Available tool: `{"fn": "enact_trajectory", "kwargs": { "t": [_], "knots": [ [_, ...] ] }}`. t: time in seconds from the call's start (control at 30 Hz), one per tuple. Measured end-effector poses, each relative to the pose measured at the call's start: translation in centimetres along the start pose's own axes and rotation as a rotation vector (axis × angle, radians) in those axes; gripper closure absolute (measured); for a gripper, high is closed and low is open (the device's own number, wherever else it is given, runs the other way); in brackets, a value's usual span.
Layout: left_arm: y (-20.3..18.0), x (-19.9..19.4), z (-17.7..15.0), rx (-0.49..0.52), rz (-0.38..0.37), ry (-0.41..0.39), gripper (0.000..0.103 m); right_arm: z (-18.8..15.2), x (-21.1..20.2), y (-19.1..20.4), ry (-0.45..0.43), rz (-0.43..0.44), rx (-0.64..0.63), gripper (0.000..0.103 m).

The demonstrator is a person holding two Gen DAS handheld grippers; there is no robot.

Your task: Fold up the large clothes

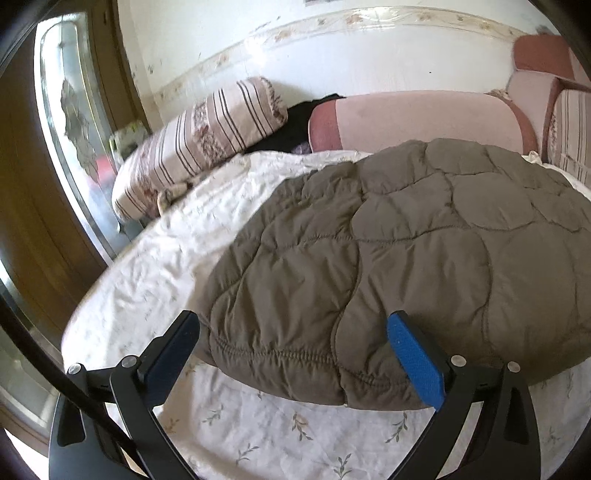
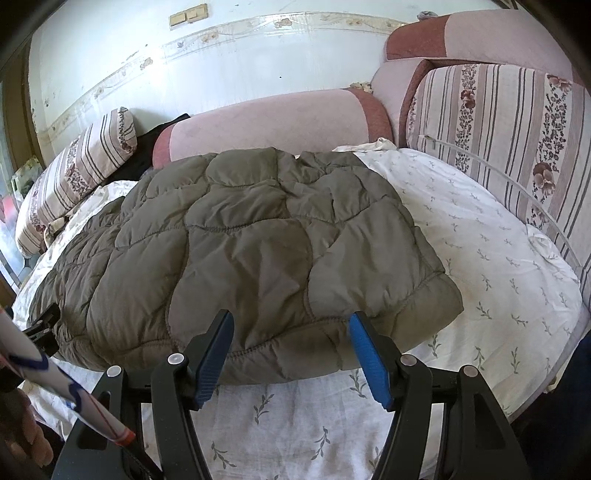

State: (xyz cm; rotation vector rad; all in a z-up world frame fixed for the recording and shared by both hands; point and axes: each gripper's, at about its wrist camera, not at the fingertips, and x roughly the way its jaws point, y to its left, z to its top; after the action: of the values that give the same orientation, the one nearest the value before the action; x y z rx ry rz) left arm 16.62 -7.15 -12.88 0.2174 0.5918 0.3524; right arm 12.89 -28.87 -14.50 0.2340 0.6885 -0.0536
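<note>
Across the frame's middle, on the floral sheet [image 2: 461,229], the quilted jacket [image 2: 258,240] lies flat — left gripper [image 1: 295,354] and right gripper [image 2: 291,350] gape empty at its near hem; freshly folded or awaiting folding, unclear.

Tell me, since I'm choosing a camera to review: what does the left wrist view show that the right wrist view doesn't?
Only the left wrist view shows the wooden door frame and its glass pane, beside the jacket's left end.

Only the right wrist view shows the wall switches, the jacket's right corner, the large striped cushion, and a sleeve at lower left.

Both show the quilted jacket lying flat on the floral sheet, the pink bolster, the smaller striped pillow, and open fingers at the near hem.
</note>
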Motion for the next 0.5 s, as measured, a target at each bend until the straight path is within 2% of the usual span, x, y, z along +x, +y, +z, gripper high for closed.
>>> {"fn": "enact_trajectory", "kwargs": {
  "t": [0.2, 0.3, 0.5],
  "knots": [
    [0.2, -2.2, 0.2, 0.007, 0.023, -0.061, 0.001, 0.0, -0.7, 0.1, -0.021, -0.005, -0.006, 0.032],
    [0.4, -3.1, 0.1, 0.011, -0.009, -0.039, 0.001, 0.0, -1.3, 0.4, -0.037, -0.007, -0.02, 0.031],
    [1.6, -4.7, -0.3, -0.004, 0.004, -0.021, 0.001, -0.5, -3.6, 1.2, -0.06, 0.02, -0.018, 0.03]
  ]
}}
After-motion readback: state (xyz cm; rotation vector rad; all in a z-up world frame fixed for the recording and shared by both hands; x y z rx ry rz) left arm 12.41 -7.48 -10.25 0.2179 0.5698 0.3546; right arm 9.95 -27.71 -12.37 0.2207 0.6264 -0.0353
